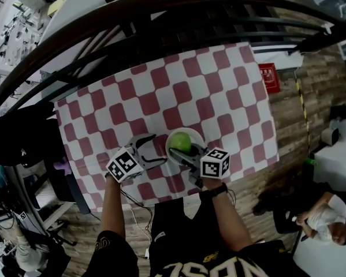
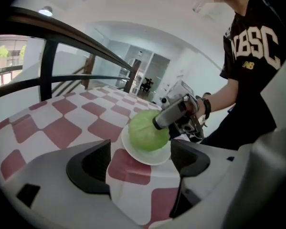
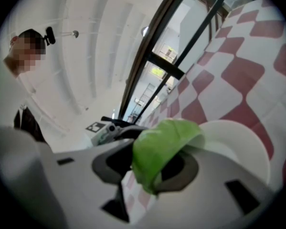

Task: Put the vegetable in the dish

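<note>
A green cabbage [image 1: 182,141] rests in the white dish [image 1: 197,136] near the front edge of the red-and-white checked table [image 1: 161,91]. My right gripper [image 1: 178,150] reaches in from the right and is shut on the cabbage. In the right gripper view the cabbage [image 3: 162,142] sits between the jaws of my right gripper [image 3: 150,168], with the dish [image 3: 238,142] just beyond. My left gripper [image 1: 158,149] stands open just left of the dish, holding nothing. In the left gripper view, checked cloth shows between the jaws of my left gripper [image 2: 140,168], with the cabbage [image 2: 145,130] and dish [image 2: 133,151] ahead.
A dark curved railing [image 1: 161,16] runs behind the table. A red sign [image 1: 268,77] stands off the table's right side on the wooden floor. Another person [image 1: 328,218] sits at the lower right. Dark furniture [image 1: 17,131] crowds the left side.
</note>
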The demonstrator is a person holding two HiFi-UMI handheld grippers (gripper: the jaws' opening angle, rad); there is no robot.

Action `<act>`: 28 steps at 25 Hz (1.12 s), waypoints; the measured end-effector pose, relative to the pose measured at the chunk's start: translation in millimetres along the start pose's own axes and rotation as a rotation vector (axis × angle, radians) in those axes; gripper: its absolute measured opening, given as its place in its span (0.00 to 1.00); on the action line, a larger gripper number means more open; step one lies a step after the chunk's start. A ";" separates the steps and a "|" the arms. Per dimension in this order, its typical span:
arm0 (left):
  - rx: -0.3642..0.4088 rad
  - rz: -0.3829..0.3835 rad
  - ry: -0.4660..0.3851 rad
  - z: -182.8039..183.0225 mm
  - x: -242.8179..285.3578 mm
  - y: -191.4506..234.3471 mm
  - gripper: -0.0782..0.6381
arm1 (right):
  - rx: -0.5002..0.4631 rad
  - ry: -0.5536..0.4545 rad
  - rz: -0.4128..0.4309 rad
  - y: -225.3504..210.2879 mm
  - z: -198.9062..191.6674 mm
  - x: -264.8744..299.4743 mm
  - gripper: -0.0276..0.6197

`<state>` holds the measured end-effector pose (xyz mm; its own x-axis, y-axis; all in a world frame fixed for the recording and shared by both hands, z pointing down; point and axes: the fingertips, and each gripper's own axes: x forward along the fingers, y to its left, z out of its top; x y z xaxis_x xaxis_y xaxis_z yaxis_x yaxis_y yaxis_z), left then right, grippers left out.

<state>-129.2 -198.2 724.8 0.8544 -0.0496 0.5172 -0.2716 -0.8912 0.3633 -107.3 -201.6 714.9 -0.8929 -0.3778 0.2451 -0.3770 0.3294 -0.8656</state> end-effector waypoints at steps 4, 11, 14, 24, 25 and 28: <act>0.184 -0.039 0.105 -6.5 20.9 -11.0 0.69 | 0.003 0.026 0.026 1.7 -0.5 -0.8 0.27; 0.392 -0.118 0.149 4.6 52.8 -27.9 0.72 | 0.027 0.054 0.065 4.2 -2.6 -1.3 0.27; 0.436 -0.160 0.188 2.8 61.2 -30.8 0.72 | 0.058 0.033 0.085 4.4 -1.4 -2.7 0.27; 0.399 -0.177 0.389 -4.7 54.9 -32.9 0.71 | 0.024 0.198 0.045 -4.3 -19.4 -36.0 0.37; 0.409 -0.167 0.424 -5.7 53.3 -31.3 0.71 | -0.002 0.220 0.020 -7.9 -19.4 -46.5 0.38; 0.447 -0.137 0.526 -6.7 52.8 -27.3 0.71 | -0.065 0.213 -0.072 -23.5 -7.4 -80.7 0.39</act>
<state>-79.6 -173.5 747.4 0.5100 0.2000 0.8366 0.1272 -0.9794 0.1567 -28.2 -172.5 718.7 -0.8924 -0.2135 0.3976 -0.4503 0.3655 -0.8146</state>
